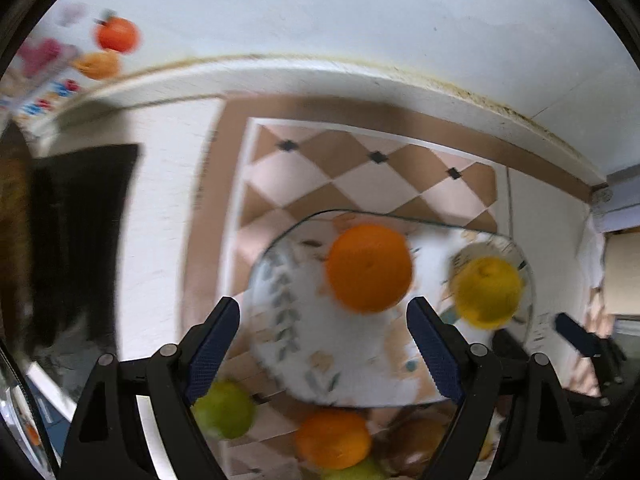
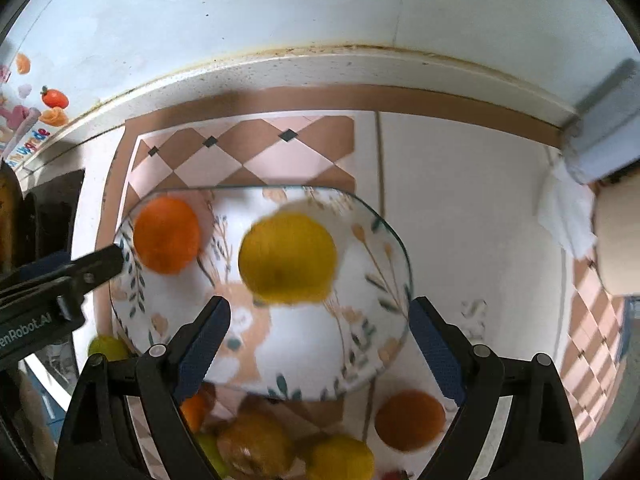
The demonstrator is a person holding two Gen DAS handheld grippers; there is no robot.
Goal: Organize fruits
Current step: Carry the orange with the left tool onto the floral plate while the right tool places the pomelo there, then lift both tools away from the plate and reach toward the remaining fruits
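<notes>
A glass plate with a leaf pattern (image 1: 288,312) (image 2: 372,248) lies on the tiled floor. An orange (image 1: 369,267) (image 2: 166,234) and a yellow fruit (image 1: 488,292) (image 2: 287,257) sit on it. My left gripper (image 1: 324,340) is open and empty, hovering just short of the orange. My right gripper (image 2: 320,340) is open and empty, just short of the yellow fruit. Loose fruit lies in front of the plate: a green one (image 1: 224,408), an orange (image 1: 332,438) (image 2: 410,420), a brown one (image 2: 256,444) and a yellow one (image 2: 340,460). The frames are blurred.
A white skirting (image 2: 320,68) and wall run along the far side. A dark object (image 1: 80,232) stands at the left. White paper (image 2: 568,212) and a grey block (image 2: 608,124) lie at the right. Fruit stickers (image 1: 116,36) are on the wall.
</notes>
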